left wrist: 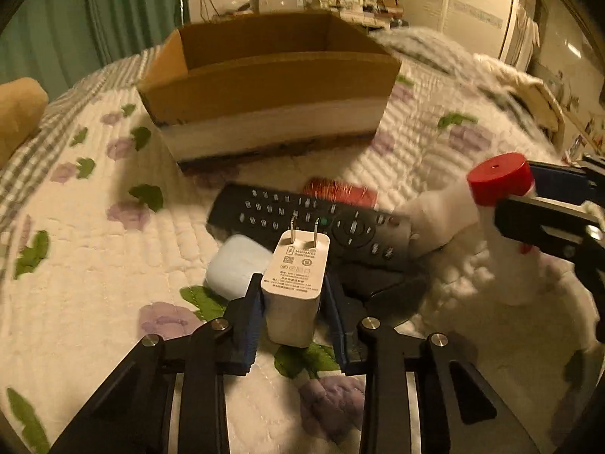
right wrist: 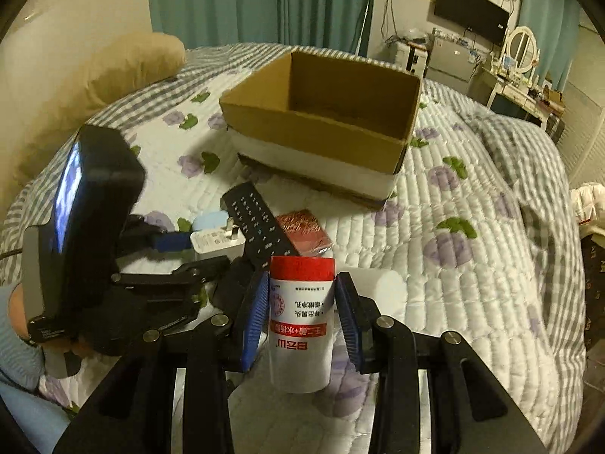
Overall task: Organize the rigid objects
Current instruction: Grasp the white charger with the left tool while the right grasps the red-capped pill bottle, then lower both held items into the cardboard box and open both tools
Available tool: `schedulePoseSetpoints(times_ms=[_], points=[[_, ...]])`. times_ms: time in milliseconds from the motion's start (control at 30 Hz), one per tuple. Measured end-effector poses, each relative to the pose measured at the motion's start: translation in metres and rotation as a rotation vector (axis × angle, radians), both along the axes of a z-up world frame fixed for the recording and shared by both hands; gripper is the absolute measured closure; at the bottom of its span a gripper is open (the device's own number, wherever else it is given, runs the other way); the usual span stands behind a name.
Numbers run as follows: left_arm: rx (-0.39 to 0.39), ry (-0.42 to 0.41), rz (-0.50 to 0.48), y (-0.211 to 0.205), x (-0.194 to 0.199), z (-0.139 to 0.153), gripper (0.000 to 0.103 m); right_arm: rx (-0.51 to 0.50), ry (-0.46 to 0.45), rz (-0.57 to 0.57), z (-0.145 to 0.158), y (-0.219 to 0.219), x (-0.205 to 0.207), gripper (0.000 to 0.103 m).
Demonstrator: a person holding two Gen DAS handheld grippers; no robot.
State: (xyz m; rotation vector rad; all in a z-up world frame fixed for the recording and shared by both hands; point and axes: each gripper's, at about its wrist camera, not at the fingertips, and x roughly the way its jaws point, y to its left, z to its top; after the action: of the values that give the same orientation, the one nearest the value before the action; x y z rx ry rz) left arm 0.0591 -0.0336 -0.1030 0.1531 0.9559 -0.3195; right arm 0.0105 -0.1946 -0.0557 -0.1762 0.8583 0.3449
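The left tool [left wrist: 291, 302] has its blue pads pressed against the two sides of the white charger [left wrist: 293, 287], prongs pointing forward, so it looks gripped low on the body; the right tool [right wrist: 302, 321] brackets the white bottle with the red cap [right wrist: 301, 321], its pads close on either side of the label, though whether they truly pinch it cannot be told for sure. Just ahead of the left tool lie the black remote [left wrist: 302, 219], a pale blue case [left wrist: 236, 266] to its left and a red packet [left wrist: 340, 193] beyond, all on the quilted bed [left wrist: 94, 227]. Farther ahead stands the open cardboard box [left wrist: 264, 87], which appears empty and is the likely destination. To do this step well, I would lift each item straight up clear of the remote before moving forward, keep the charger's prongs from snagging, carry the bottle level, pass over the box's near wall, and let go low inside, one tool at a time so they do not collide.
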Motion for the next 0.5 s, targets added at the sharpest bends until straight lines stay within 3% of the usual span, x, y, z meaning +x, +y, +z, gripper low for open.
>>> schedulePoseSetpoints(times_ms=[167,267,500], points=[[-0.047,-0.069,0.033,0.006,-0.002,0.047,0.072,0.003,-0.052,-0.009,0.024,-0.006,0.013,0.068],[-0.039,-0.151,0.03,0.006,0.006,0.081,0.072,0.002,-0.12,-0.024,0.051,-0.009,0.027,0.068],[-0.048,-0.296,0.092,0.008,0.069,0.154,0.072,0.028,-0.265,-0.063,0.122,-0.01,0.089,0.068]])
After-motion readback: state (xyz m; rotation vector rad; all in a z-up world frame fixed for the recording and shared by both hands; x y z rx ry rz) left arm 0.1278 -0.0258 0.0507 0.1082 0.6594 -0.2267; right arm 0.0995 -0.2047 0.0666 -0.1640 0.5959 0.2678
